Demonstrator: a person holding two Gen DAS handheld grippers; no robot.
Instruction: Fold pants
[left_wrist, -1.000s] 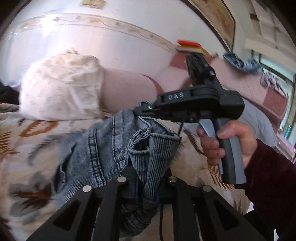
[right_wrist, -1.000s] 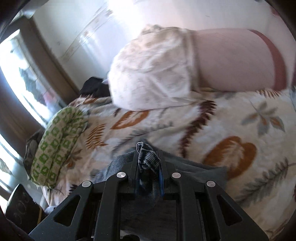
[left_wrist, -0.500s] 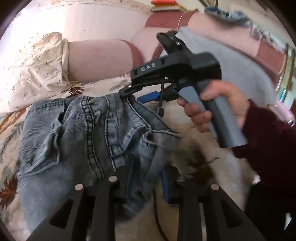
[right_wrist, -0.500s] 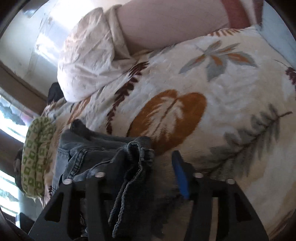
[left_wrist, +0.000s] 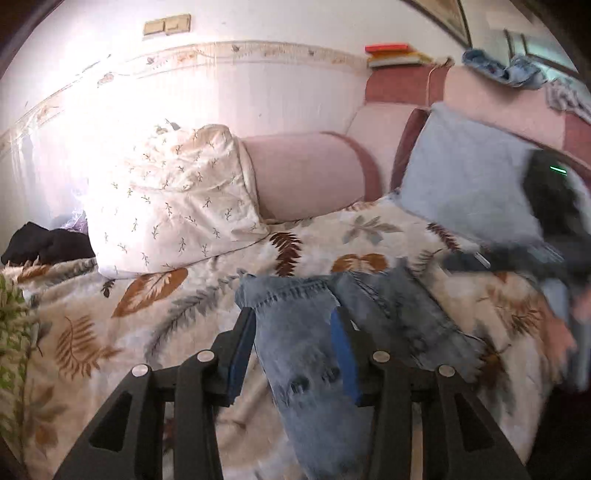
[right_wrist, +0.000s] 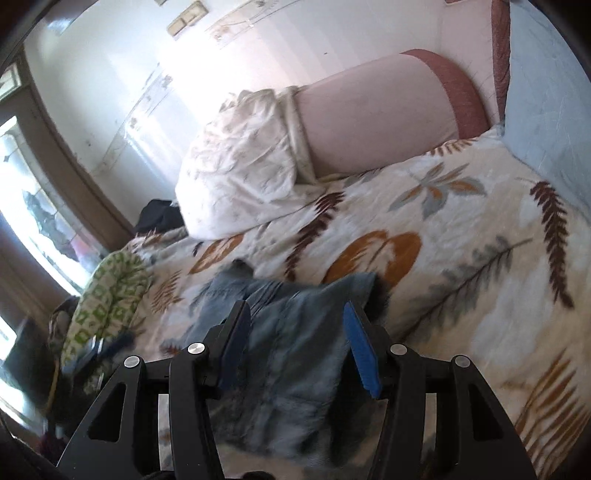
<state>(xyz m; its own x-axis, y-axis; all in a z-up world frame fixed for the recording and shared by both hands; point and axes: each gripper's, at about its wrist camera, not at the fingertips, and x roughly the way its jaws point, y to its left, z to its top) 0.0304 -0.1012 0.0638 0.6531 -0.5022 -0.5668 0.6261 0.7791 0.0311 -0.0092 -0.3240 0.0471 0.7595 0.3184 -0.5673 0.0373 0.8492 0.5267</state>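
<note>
Two grippers hang over a bed spread with a leaf-print blanket (left_wrist: 155, 291). Faded blue denim pants (left_wrist: 314, 354) lie bunched on the blanket, low in both views, toward 6 o'clock. The left gripper (left_wrist: 293, 347) has its jaws opening, blue pads standing on either side of the denim without pressing it. The right gripper (right_wrist: 299, 350) has its jaws apart above the pants (right_wrist: 291, 354), with the cloth lying loose between and below the pads. A white sprigged pillow (left_wrist: 173, 206) sits at 10 o'clock of the pants in the left view, a pink bolster (left_wrist: 306, 173) at 12 o'clock, and a pale blue cushion (left_wrist: 469, 184) at 2 o'clock.
</note>
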